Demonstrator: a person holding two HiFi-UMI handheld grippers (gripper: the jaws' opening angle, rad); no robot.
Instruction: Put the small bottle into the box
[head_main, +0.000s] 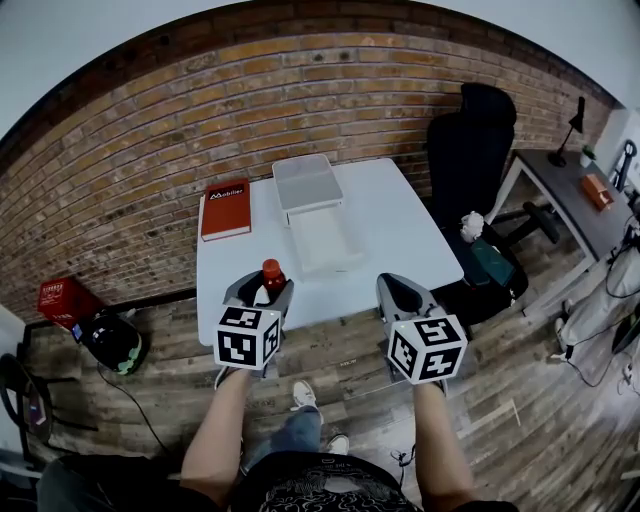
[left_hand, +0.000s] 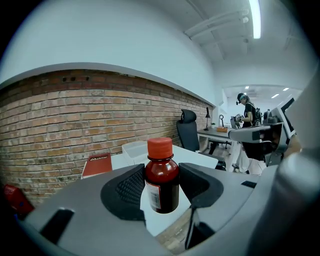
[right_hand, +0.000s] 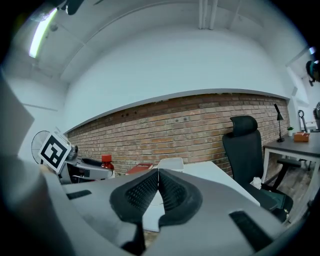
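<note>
Item: small bottle (left_hand: 161, 175), dark red with an orange-red cap and a white label, upright. Located between the fingers (left_hand: 127, 187) of the left gripper (left_hand: 161, 186), one ribbed pad against each flank of the body, neck and cap standing clear above the pads. Fingers closed to the bottle's width and gripping it. In the head view, same bottle (head_main: 272, 275) in the left gripper (head_main: 264, 290) at the near edge of the white surface (head_main: 400, 230), near its left corner. Right gripper (right_hand: 158, 187): fingers (right_hand: 142, 192) pressed together, pad to pad, nothing between them; in the head view, held just off the near edge of the surface (head_main: 397, 292), apart from the left gripper. Box (head_main: 325, 243): open, pale, shallow, mid-surface, well beyond the bottle and slightly to its right. White lid (head_main: 307, 182) just behind the box, toward the brick wall. Red book (head_main: 226, 208) flat at the far left of the surface. Black office chair (head_main: 470, 140) beside the right end.
</note>
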